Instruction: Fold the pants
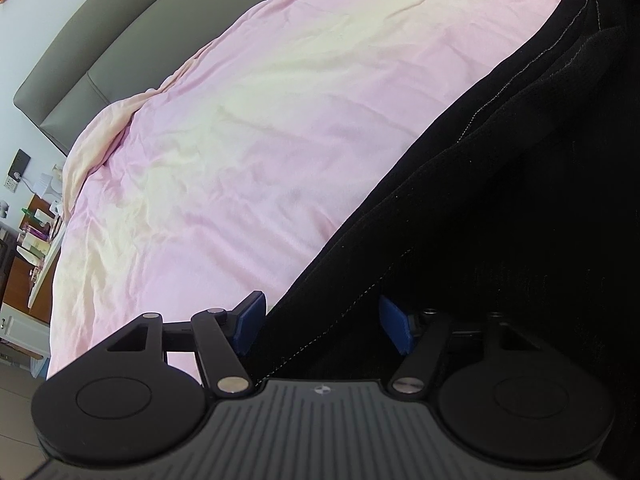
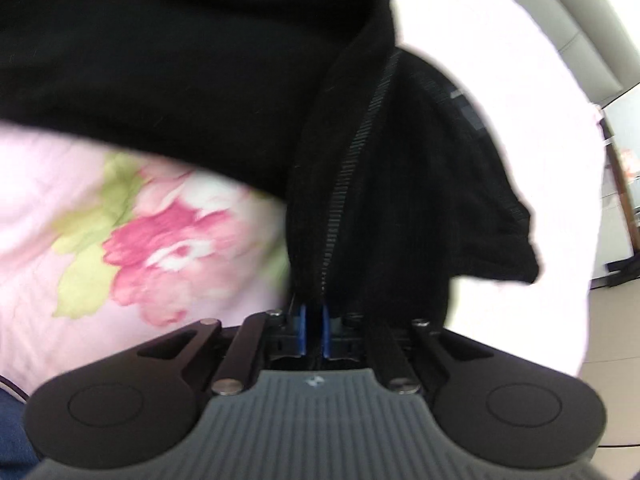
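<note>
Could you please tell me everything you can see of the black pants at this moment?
The black pants look like soft, thick fabric with pale stitched seams. They drape over the pink bedsheet. The right claw is shut on a ribbed, banded edge, lifting a bunched fold. The left claw is open, its blue pads either side of a seamed edge.

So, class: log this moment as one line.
left gripper: open | right gripper: shut on black fabric pants | pink bedsheet beneath
</note>
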